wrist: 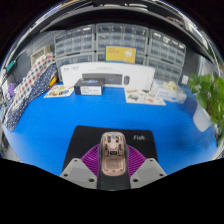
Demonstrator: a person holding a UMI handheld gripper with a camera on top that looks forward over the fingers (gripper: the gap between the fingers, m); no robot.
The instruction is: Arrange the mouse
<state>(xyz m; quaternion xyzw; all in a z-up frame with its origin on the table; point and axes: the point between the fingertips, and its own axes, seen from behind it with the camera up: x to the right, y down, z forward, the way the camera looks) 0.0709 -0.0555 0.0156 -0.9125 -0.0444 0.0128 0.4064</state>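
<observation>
A pale pink-beige mouse (113, 157) sits between my gripper's fingers, its nose pointing away from me. My gripper (113, 168) is shut on the mouse, with the purple pads (93, 158) pressed against both of its sides. Under and just ahead of the mouse lies a black mouse mat (135, 138) with small white lettering, on the blue table (60, 125). I cannot tell whether the mouse rests on the mat or is held just above it.
Beyond the mat, at the back of the table, stand a long white box (105, 72) and a small dark device (90, 88). Papers (145, 97) lie to the right, a green plant (208, 95) at the far right, and racks of items (30, 85) at the left.
</observation>
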